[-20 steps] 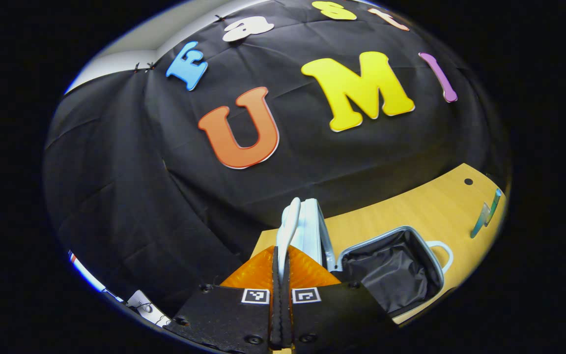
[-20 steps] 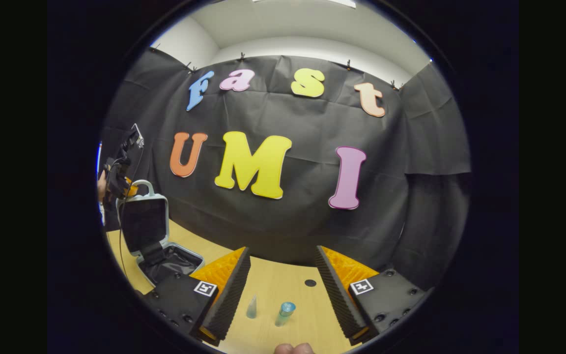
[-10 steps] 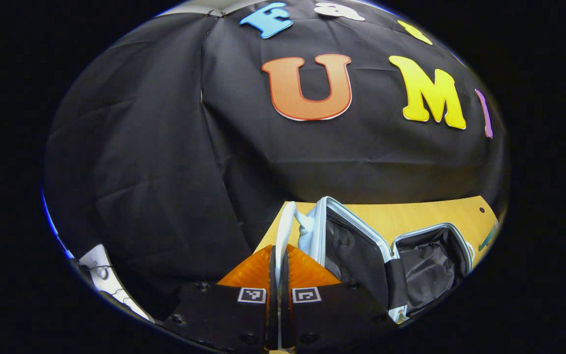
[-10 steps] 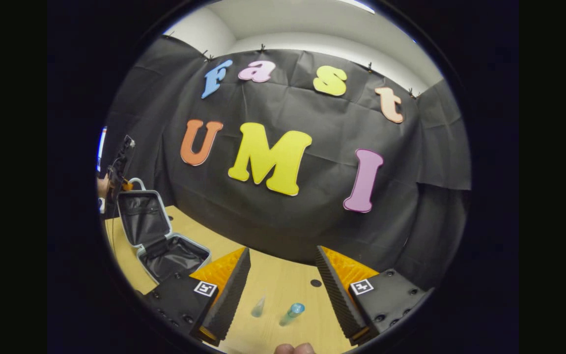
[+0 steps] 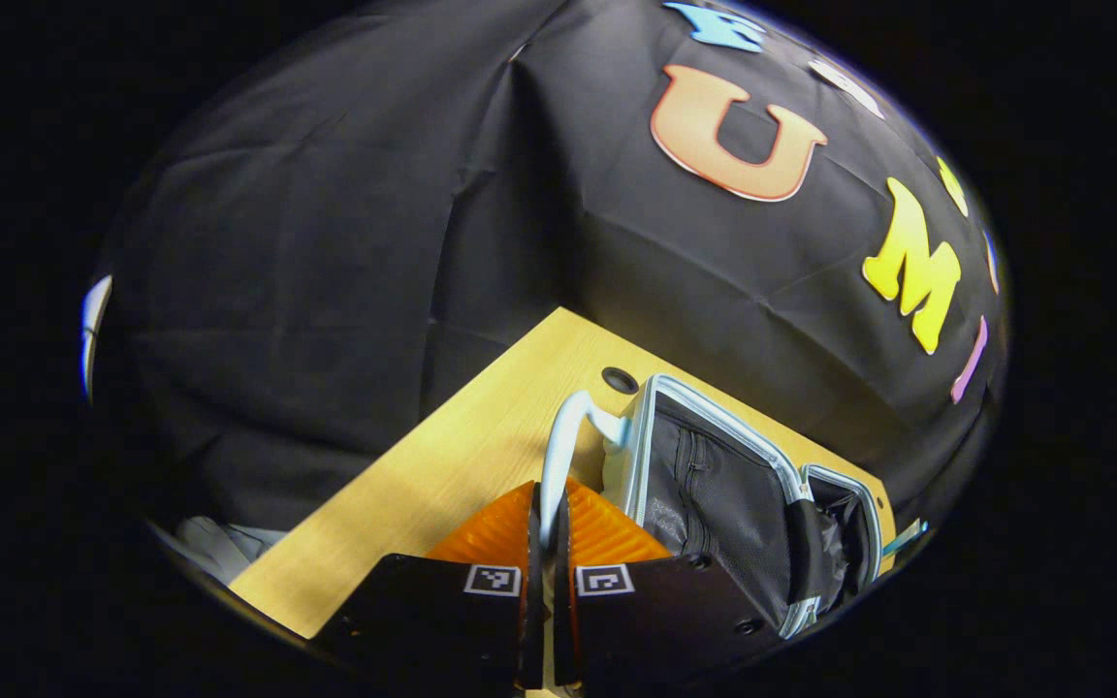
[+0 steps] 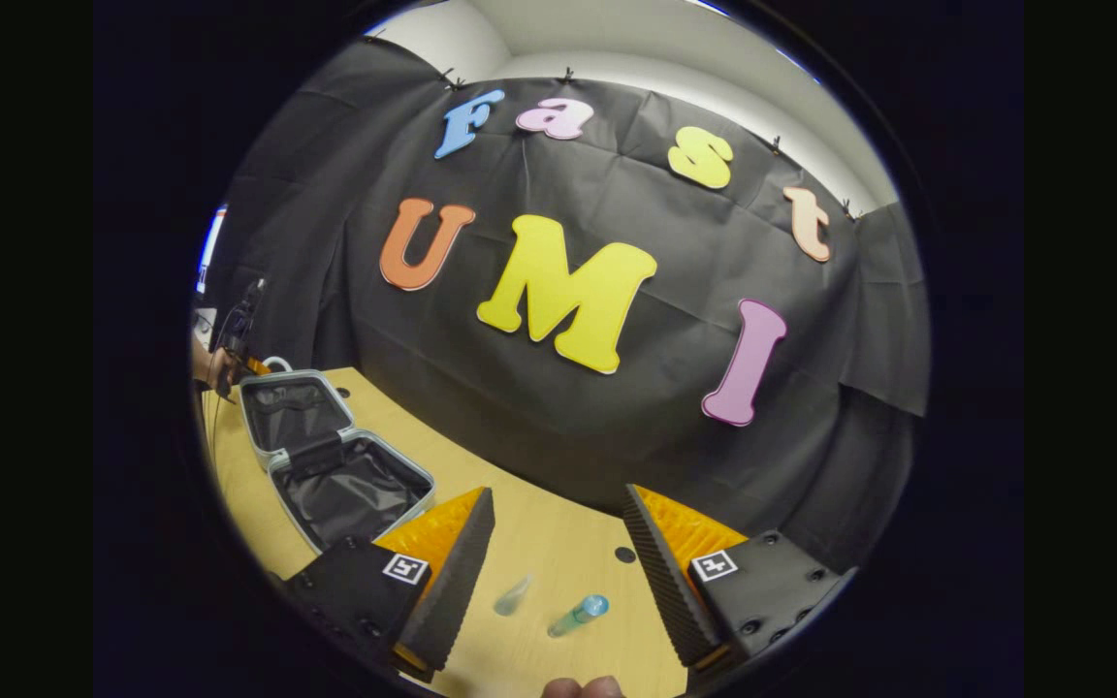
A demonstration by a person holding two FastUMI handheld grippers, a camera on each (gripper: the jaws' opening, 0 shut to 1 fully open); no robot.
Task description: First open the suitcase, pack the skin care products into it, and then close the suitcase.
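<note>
Left gripper (image 5: 547, 543): fingers pinch the white handle (image 5: 563, 441) of the suitcase (image 5: 714, 485), whose lid lies open just right of them on the desk (image 5: 442, 465)

Right gripper (image 6: 558, 543): fingers spread, two small bottles (image 6: 578, 615) between them; suitcase far left, lid folded back

Both views toward suitcase (image 5: 714, 485), table (image 6: 558, 543)

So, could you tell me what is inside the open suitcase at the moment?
The suitcase shows only dark lining; no products visible inside. Its near corner is hidden behind the right gripper.
</note>
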